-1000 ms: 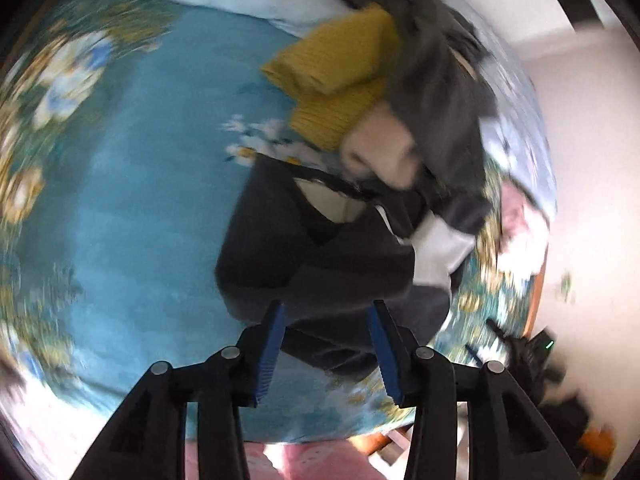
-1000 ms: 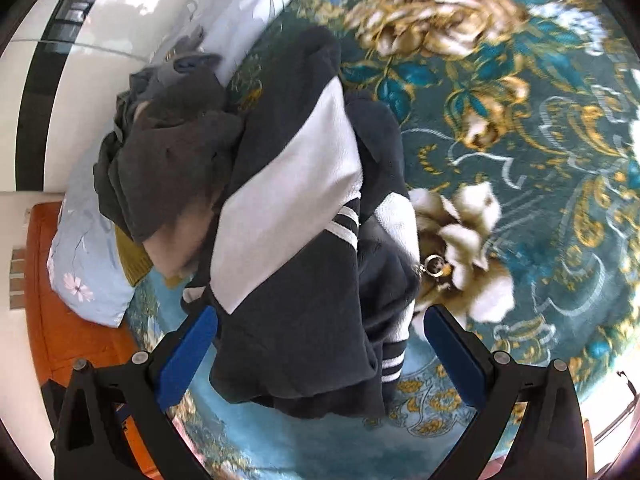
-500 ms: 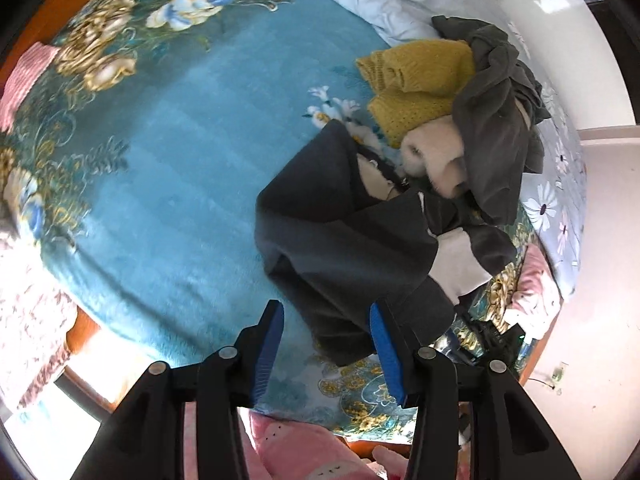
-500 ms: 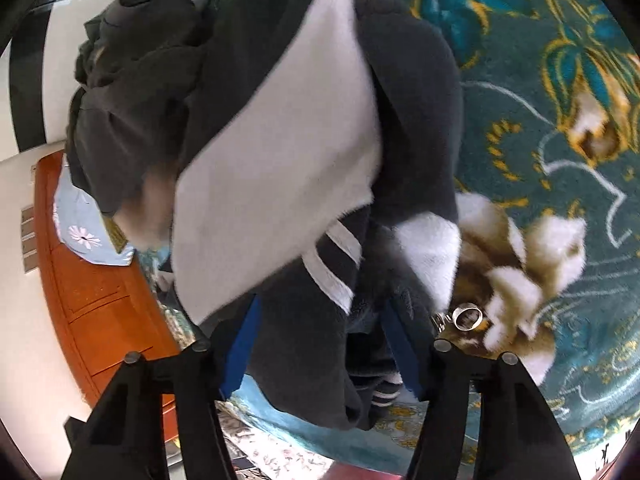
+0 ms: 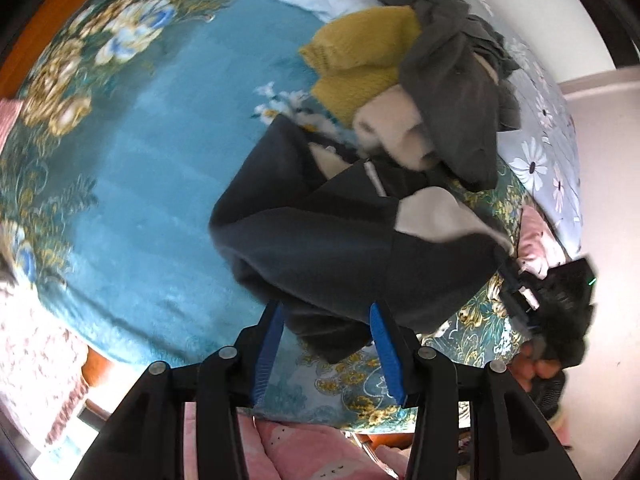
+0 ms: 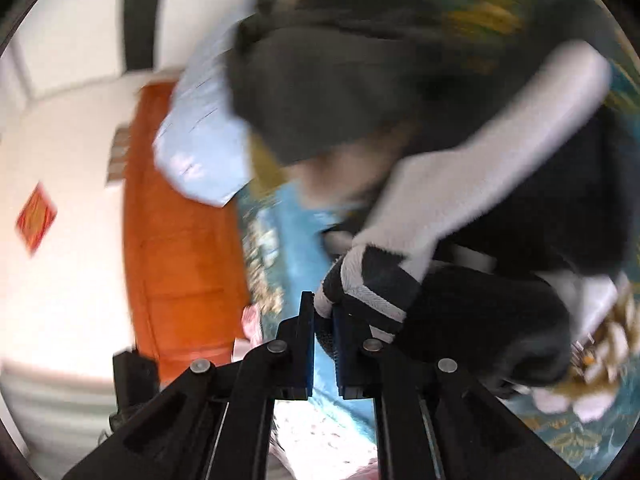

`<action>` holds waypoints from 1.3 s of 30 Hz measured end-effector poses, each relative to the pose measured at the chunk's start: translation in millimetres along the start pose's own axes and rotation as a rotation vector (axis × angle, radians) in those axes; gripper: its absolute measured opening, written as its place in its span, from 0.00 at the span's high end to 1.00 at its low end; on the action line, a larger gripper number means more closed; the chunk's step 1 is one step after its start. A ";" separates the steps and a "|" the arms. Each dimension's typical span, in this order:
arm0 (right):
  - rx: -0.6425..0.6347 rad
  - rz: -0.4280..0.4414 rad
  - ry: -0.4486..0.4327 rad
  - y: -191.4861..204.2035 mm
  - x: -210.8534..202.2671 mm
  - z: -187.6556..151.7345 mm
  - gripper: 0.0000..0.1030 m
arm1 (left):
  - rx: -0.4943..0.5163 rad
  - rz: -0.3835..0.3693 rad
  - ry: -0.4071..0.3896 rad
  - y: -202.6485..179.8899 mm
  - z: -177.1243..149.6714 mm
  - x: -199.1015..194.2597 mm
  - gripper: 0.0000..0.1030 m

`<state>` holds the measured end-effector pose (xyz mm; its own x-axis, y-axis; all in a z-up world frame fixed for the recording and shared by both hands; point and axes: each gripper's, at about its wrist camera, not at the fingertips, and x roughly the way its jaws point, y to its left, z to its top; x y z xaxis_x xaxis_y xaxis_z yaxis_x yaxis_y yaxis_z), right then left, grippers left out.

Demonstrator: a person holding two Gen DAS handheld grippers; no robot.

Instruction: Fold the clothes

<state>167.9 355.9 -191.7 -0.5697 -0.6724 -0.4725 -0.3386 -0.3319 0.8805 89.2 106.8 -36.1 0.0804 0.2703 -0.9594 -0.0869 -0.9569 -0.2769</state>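
A dark jacket (image 5: 340, 248) with a white band and striped cuffs lies crumpled near the bed's (image 5: 132, 184) foot edge. The right gripper (image 6: 324, 320), just closed, pinches its striped cuff (image 6: 372, 292). The left gripper (image 5: 326, 340) hangs released above the hem.

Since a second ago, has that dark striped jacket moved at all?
Yes. The right hand-held gripper has just closed on the jacket cuff, and the jacket now lies nearer the orange headboard than before.
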 end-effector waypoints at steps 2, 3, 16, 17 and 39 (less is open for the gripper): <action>-0.058 0.042 0.028 31.1 11.9 4.1 0.92 | 0.010 -0.002 -0.013 -0.4 0.5 -4.0 0.52; -0.080 0.060 0.045 43.1 19.0 5.8 0.92 | 0.009 -0.001 -0.017 2.8 0.2 -6.1 0.52; -0.115 -0.022 0.216 62.3 112.2 -40.6 0.84 | -0.151 0.027 -0.042 80.7 -2.1 -27.4 0.52; -0.122 -0.022 0.199 59.7 104.5 -34.7 0.67 | -0.148 0.028 -0.037 80.7 -1.5 -25.4 0.52; 0.356 -0.179 -0.168 -94.0 -84.0 -99.3 0.34 | 0.170 0.260 0.078 -61.6 30.9 106.9 0.94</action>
<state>321.9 377.8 -230.9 -0.5822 -0.4984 -0.6424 -0.6635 -0.1653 0.7297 72.4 197.8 -123.3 0.1094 0.0036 -0.9940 -0.2787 -0.9598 -0.0342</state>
